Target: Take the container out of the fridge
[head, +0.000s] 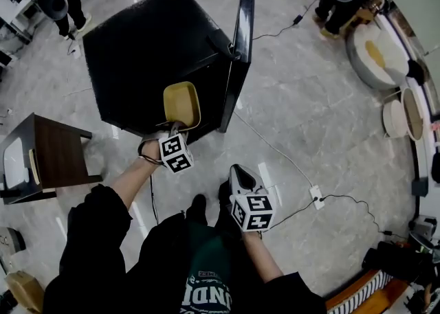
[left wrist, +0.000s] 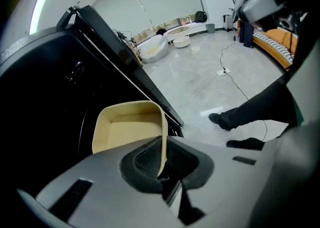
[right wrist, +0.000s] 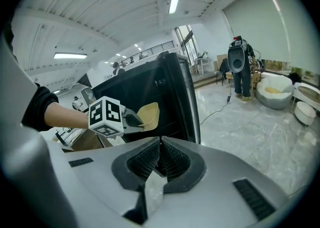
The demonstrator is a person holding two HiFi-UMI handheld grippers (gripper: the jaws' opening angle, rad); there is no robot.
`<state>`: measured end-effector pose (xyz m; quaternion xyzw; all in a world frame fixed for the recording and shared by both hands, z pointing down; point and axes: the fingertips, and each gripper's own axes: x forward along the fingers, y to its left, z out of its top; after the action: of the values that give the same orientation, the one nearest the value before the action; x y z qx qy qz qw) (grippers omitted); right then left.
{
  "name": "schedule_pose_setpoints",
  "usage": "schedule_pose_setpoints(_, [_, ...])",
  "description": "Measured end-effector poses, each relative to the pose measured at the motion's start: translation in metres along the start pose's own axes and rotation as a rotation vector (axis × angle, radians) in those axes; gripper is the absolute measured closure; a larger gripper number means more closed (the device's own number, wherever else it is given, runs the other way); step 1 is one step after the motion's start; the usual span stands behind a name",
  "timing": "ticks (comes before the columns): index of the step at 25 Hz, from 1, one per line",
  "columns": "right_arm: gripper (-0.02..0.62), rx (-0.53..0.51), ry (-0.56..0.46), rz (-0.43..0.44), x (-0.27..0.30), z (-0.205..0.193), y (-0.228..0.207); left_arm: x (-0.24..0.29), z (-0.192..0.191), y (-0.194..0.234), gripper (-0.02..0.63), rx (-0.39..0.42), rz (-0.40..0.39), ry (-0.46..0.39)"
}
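While a dark wooden side table [head: 48, 151] stands at the far left on the marble floor [head: 309, 99], the black fridge [head: 148, 51] sits to its right with its door [head: 242, 38] swung open. At the fridge's open front, just left of that door, the left claw [head: 172, 129] pinches 1 side wall of the yellow container [head: 181, 105], its jaws closed on the thin rim. The container is empty, tilted and held above the floor. Further right and nearer the person, the right claw [head: 237, 174] has its 2 jaws pressed together with nothing between them. Beyond it, a white cable [head: 275, 151] runs across the floor to a socket block [head: 317, 196].
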<state>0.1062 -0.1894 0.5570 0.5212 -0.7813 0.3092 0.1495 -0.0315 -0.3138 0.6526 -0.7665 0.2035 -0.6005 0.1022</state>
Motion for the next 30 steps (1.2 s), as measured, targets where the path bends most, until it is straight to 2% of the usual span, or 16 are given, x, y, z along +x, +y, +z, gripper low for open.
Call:
schedule_pose_setpoints(16, [0.56,-0.067,-0.064,0.009,-0.028,0.024,0.038,-0.086,0.006,-0.036,0.577,0.051,-0.047,-0.067])
schedule_pose_setpoints(30, [0.56,-0.083,-0.09,0.012,-0.044,0.019,0.064,-0.128,-0.017,-0.065,0.577,0.059,-0.056,-0.07])
